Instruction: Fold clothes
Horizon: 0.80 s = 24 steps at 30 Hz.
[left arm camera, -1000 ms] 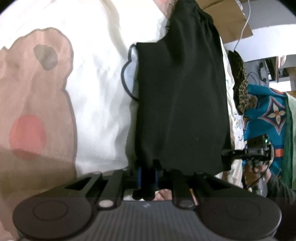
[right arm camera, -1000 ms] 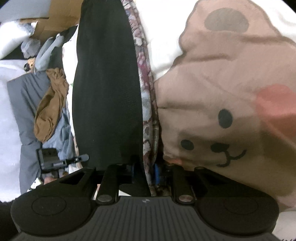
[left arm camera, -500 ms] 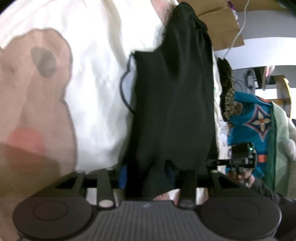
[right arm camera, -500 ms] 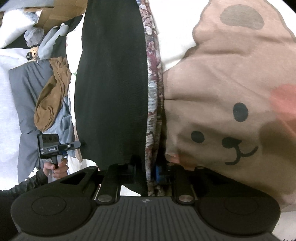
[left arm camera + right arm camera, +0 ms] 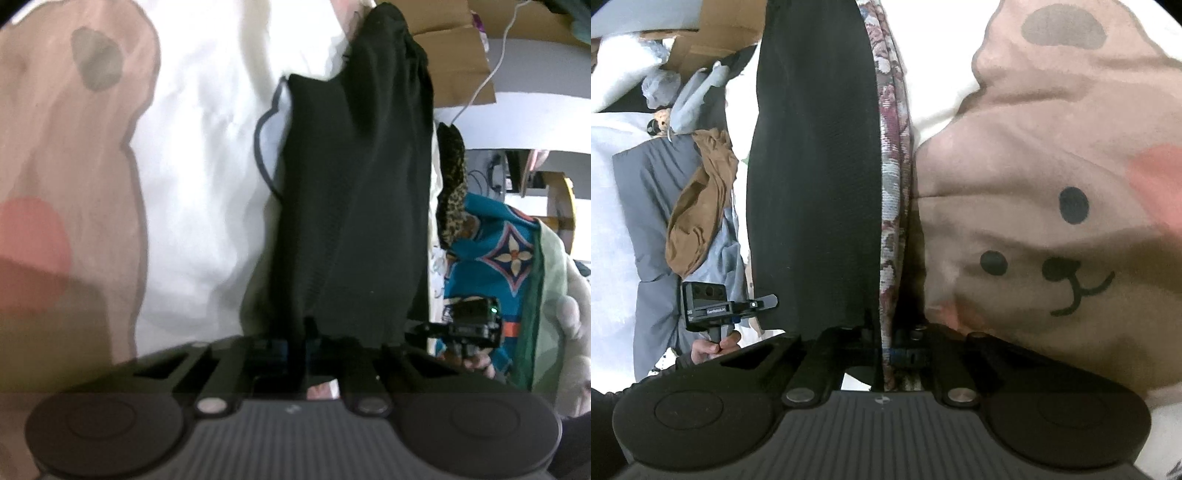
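— Since a second ago, what moved?
— Little: the black garment (image 5: 354,206) hangs a touch more rumpled over the bear-print bedding (image 5: 74,206).
— The tools?
— Left tool (image 5: 295,349) clamped on its edge; right tool (image 5: 886,350) pinched on the floral-lined edge (image 5: 892,177).

Setting: lived-in home, likely a bedroom. Evidence: bedding printed with a cartoon bear face (image 5: 1052,229); loose clothes heaped beside it, including a grey garment (image 5: 650,206), a brown garment (image 5: 701,206) and a leopard-print piece (image 5: 451,184); a teal patterned blanket (image 5: 495,258); flattened cardboard (image 5: 454,70) and a white cable (image 5: 491,70) against a white wall.
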Each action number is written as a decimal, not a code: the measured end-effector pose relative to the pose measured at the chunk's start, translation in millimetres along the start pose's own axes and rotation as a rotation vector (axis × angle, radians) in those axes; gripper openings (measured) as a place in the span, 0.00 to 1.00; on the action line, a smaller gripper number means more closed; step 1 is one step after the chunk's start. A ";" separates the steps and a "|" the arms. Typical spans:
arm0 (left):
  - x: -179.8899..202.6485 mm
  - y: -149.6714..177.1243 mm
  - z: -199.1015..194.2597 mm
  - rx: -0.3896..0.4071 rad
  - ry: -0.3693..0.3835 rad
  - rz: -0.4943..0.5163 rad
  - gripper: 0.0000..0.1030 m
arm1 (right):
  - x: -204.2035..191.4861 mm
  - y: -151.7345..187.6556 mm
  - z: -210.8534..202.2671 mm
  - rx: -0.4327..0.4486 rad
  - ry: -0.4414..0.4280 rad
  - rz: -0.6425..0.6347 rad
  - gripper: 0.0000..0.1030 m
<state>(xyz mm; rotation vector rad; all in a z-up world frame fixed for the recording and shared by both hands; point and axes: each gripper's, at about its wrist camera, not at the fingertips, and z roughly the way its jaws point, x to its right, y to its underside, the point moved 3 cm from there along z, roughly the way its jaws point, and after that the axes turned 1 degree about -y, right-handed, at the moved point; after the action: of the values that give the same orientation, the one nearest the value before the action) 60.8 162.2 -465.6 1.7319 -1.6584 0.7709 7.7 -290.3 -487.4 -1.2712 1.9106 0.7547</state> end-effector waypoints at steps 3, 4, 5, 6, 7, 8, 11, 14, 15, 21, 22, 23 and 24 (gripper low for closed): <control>8.8 5.5 -6.9 0.009 -0.005 0.009 0.05 | -5.0 3.2 -9.2 0.020 -0.008 -0.002 0.02; 12.3 7.2 -9.8 0.012 -0.006 0.014 0.05 | -7.8 4.2 -13.1 0.021 -0.014 -0.011 0.02; 16.6 9.3 -13.4 0.016 -0.004 0.015 0.05 | -11.7 5.4 -17.0 0.021 -0.018 -0.022 0.02; 21.9 11.5 -16.9 0.018 -0.002 0.020 0.05 | -15.7 6.6 -20.9 0.020 -0.020 -0.034 0.02; 27.6 13.0 -19.1 0.019 0.001 0.026 0.05 | -20.2 7.9 -24.9 0.016 -0.019 -0.049 0.02; 34.2 15.3 -21.5 0.018 0.005 0.032 0.05 | -25.1 9.4 -29.2 0.012 -0.018 -0.066 0.02; 51.5 22.8 -27.9 0.005 0.016 0.054 0.05 | -38.6 14.7 -42.5 -0.003 -0.019 -0.106 0.02; 63.8 33.5 -36.8 -0.010 0.024 0.067 0.05 | -48.8 21.7 -54.2 -0.021 -0.017 -0.128 0.02; 67.8 37.2 -39.9 -0.014 0.022 0.073 0.05 | -51.6 24.4 -57.7 -0.028 -0.017 -0.133 0.02; 75.9 59.2 -63.1 -0.032 0.019 0.063 0.05 | -64.7 43.8 -75.0 -0.076 -0.019 -0.145 0.02; 78.2 61.5 -64.4 -0.036 0.018 0.063 0.05 | -66.4 46.2 -77.4 -0.079 -0.019 -0.146 0.02; 80.8 63.2 -65.3 -0.038 0.018 0.064 0.05 | -68.2 48.6 -79.8 -0.083 -0.019 -0.147 0.02; 83.3 64.9 -66.3 -0.039 0.018 0.065 0.05 | -69.6 50.2 -82.2 -0.083 -0.019 -0.147 0.02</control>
<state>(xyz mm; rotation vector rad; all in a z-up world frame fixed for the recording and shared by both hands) -0.1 157.8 -356.9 1.6462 -1.7138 0.7771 -40.4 -300.9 -379.3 -1.4333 1.7647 0.7733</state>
